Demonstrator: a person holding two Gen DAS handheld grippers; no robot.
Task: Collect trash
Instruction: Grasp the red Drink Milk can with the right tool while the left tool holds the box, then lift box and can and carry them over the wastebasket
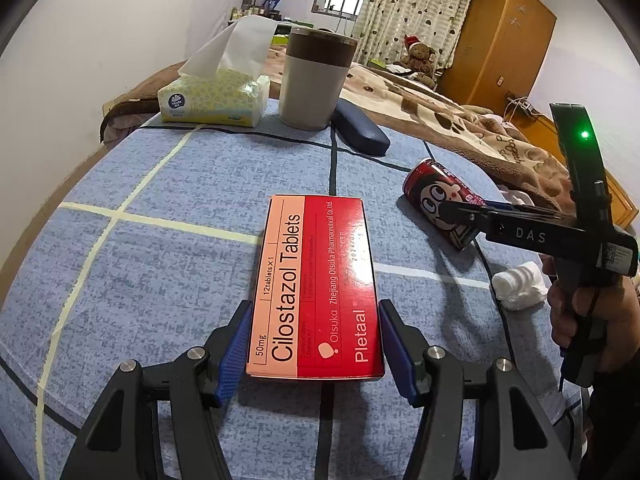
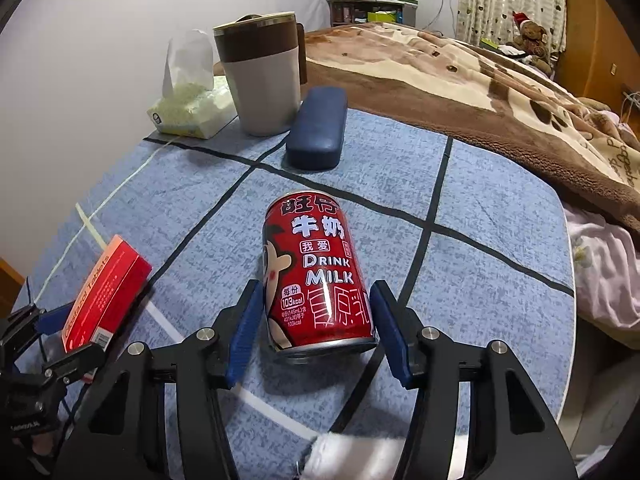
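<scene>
A red and pink tablet box (image 1: 316,280) lies flat on the blue checked tablecloth (image 1: 160,184). My left gripper (image 1: 314,348) is open, its blue pads on either side of the box's near end with small gaps. A red milk can (image 2: 318,276) lies on its side on the cloth. My right gripper (image 2: 316,332) is open and straddles the can's near end. The can (image 1: 440,196) and the right gripper (image 1: 464,216) also show in the left wrist view. The box (image 2: 106,296) and left gripper (image 2: 60,340) show at the left of the right wrist view. A crumpled white tissue (image 1: 518,284) lies near the table's right edge.
At the far side of the table stand a tissue pack (image 1: 214,98), a grey and brown lidded cup (image 1: 314,80) and a dark blue glasses case (image 1: 360,128). A bed with a brown blanket (image 2: 460,80) lies beyond the table. A wooden wardrobe (image 1: 504,36) stands at the back right.
</scene>
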